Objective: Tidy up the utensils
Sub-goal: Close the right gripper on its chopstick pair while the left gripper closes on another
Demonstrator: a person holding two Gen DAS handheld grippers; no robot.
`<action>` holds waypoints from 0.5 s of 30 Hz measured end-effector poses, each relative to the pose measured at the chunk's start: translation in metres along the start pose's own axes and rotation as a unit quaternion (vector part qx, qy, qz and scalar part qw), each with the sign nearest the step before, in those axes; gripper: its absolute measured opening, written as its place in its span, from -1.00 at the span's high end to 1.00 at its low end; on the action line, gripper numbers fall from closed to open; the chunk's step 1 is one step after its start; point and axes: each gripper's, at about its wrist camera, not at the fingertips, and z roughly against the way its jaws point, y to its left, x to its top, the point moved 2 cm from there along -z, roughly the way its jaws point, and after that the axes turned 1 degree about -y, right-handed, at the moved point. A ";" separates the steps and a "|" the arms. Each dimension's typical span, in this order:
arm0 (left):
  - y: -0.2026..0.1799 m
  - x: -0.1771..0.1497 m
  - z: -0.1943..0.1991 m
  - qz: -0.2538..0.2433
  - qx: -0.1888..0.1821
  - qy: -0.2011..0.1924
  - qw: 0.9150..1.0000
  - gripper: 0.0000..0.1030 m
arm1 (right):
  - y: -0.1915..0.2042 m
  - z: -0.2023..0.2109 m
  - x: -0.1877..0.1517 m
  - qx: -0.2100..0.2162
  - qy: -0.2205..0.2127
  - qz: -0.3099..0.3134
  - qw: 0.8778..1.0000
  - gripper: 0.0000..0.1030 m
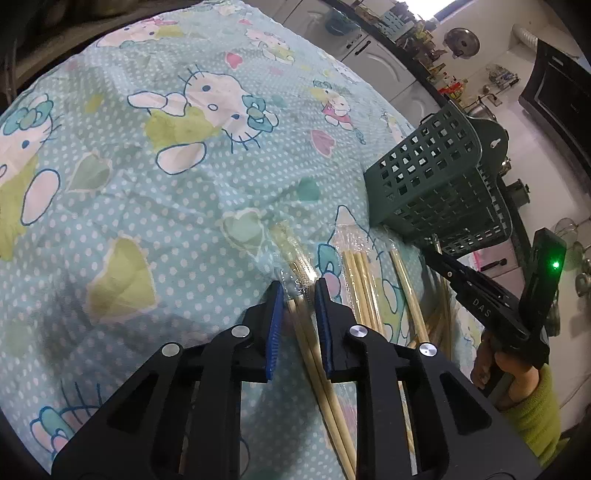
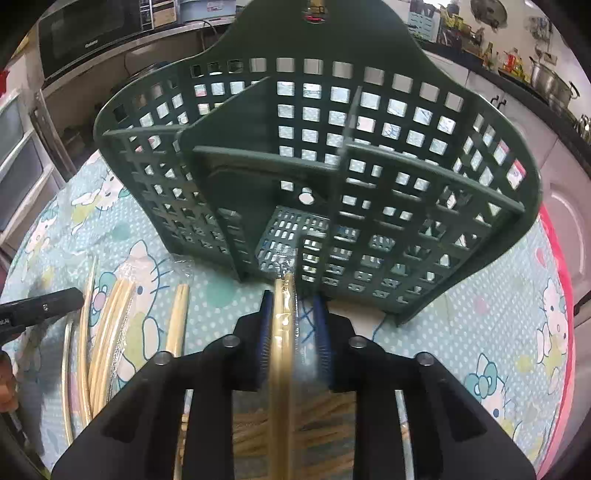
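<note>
Two views, taken one after the other.

Left wrist view
- Left gripper (image 1: 300,295): fingers nearly together around a wrapped pair of chopsticks (image 1: 314,354); the blue pads (image 1: 275,332) stand close on either side of it, and I cannot tell for sure whether both pads press on the wrapper, since the tips are blurred.
- Wrapped pair: lies on the tablecloth (image 1: 147,184), running from under the fingers toward the bottom edge, its clear wrapper sticking out past the fingertips.
- Other chopsticks: a second bundle (image 1: 360,280) lies just right of the gripper, and one more stick (image 1: 408,291) lies further right.
- Basket (image 1: 428,184): dark green, full of square holes, standing on the cloth beyond the chopsticks, at the right.
- Right gripper (image 1: 476,291): seen from the side at the right edge, pointing down beside the basket, held by a hand (image 1: 511,373) in a yellow-green sleeve (image 1: 535,410) (a green light glows on its body).

Right wrist view
- Right gripper (image 2: 293,314): fingers drawn in on a wrapped pair of chopsticks (image 2: 281,350) that sits against the left pad; the right pad is blurred.
- Tip of that pair: at the foot of the basket (image 2: 332,166), close to its front wall.
- Basket: its dividers split it into compartments; nothing shows inside them.
- Loose chopsticks (image 2: 107,332): spread on the cloth at the left, with another pair (image 2: 179,317) nearer the gripper.
- Left gripper (image 2: 40,301): only a dark tip shows at the left edge.
- Background: a microwave (image 2: 88,33) on a counter.
</note>
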 end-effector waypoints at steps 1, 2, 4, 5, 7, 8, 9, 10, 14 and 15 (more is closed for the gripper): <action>0.001 0.000 0.000 0.000 0.000 0.001 1.000 0.82 | -0.002 0.001 -0.001 0.010 0.002 -0.003 1.000 0.78; 0.002 0.000 0.000 -0.001 0.000 0.003 1.000 0.83 | -0.004 0.002 -0.002 0.020 0.004 -0.004 1.000 0.78; 0.004 0.000 0.000 0.000 -0.005 0.007 1.000 0.83 | -0.005 0.007 -0.004 0.021 0.003 -0.002 1.000 0.79; 0.004 0.001 0.001 -0.002 -0.006 0.009 1.000 0.83 | -0.005 0.009 -0.005 0.021 0.001 0.000 1.000 0.79; 0.003 0.001 0.002 -0.009 -0.006 0.011 1.000 0.83 | -0.006 0.015 -0.009 0.025 -0.002 0.001 1.000 0.79; 0.003 0.002 0.003 -0.011 -0.006 0.012 1.000 0.84 | -0.007 0.019 -0.011 0.029 -0.005 0.001 1.000 0.79; 0.002 0.003 0.005 -0.014 -0.007 0.012 1.000 0.84 | -0.007 0.022 -0.012 0.032 -0.007 0.000 0.999 0.79; 0.001 0.003 0.006 -0.018 -0.006 0.011 1.000 0.84 | -0.007 0.026 -0.013 0.036 -0.009 -0.001 0.999 0.79; -0.008 0.007 0.019 -0.038 -0.006 -0.002 0.999 0.84 | -0.012 0.052 -0.015 0.050 -0.023 -0.004 0.998 0.79; -0.013 0.008 0.025 -0.046 -0.007 -0.008 0.999 0.85 | -0.014 0.061 -0.016 0.054 -0.029 -0.004 0.998 0.79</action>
